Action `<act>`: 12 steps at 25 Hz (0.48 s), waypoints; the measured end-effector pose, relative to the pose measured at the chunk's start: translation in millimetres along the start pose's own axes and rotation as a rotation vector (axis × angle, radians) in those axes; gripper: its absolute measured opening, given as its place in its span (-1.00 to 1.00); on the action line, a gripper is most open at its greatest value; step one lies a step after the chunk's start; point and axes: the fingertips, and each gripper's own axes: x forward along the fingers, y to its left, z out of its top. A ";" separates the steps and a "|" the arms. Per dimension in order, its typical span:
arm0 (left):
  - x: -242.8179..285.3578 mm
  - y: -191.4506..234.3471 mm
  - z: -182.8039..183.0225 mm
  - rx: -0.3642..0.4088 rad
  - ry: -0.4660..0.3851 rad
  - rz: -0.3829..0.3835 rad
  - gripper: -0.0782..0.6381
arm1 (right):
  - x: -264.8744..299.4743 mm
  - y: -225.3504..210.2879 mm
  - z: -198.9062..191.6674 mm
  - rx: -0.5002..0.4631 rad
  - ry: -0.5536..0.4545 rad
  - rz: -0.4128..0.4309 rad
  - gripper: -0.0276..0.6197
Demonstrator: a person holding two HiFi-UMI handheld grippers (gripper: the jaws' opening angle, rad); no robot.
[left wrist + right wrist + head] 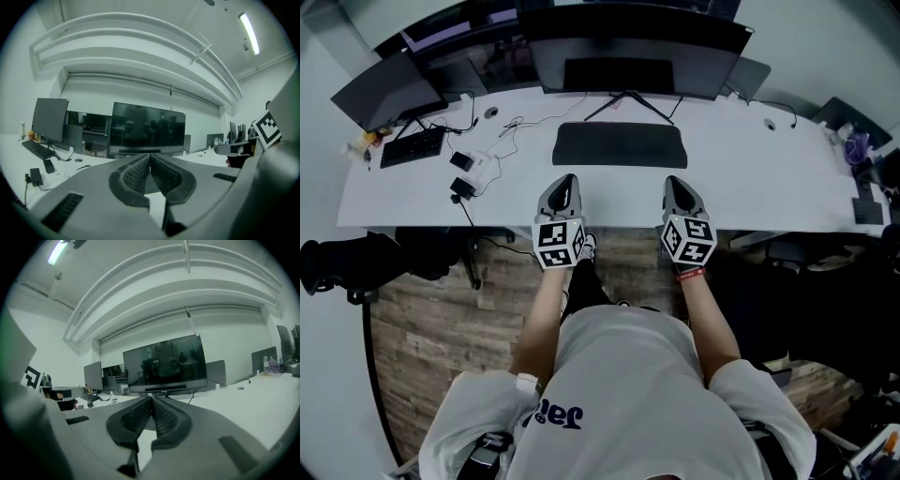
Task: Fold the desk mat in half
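Observation:
A dark desk mat (620,144) lies flat on the white desk (750,187) in front of the big monitor (633,56). My left gripper (563,183) hovers over the desk's near edge, short of the mat's left end, shut with nothing between its pads. My right gripper (673,184) is held level with it, short of the mat's right end, also shut and empty. In the left gripper view the left gripper's (150,155) tips meet; in the right gripper view so do the right gripper's (151,398). The mat is hidden in both gripper views.
A keyboard (412,146) lies at the desk's left end beside a second monitor (384,89). Adapters and cables (473,169) lie left of the mat. The monitor stand (628,103) reaches down just behind the mat. Dark office chairs (356,262) stand by the desk's front.

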 end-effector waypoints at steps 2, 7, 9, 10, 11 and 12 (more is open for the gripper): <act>-6.0 -1.8 1.8 0.010 -0.009 0.006 -0.72 | -6.7 0.3 0.7 -0.005 -0.006 0.004 -0.87; -20.6 -13.4 -0.5 0.024 -0.010 0.003 -0.72 | -25.7 2.6 -10.0 -0.039 0.022 0.032 -0.87; -25.7 -17.5 -9.1 0.027 0.009 -0.002 -0.72 | -34.3 4.3 -16.6 -0.050 0.040 0.048 -0.87; -28.4 -18.2 -16.3 0.028 0.027 -0.003 -0.72 | -38.7 6.4 -20.4 -0.058 0.051 0.058 -0.87; -31.7 -18.6 -25.8 0.027 0.051 -0.003 -0.72 | -43.6 8.8 -25.1 -0.070 0.064 0.068 -0.87; -35.6 -19.7 -38.0 0.024 0.081 -0.004 -0.72 | -48.9 10.8 -30.8 -0.081 0.080 0.081 -0.87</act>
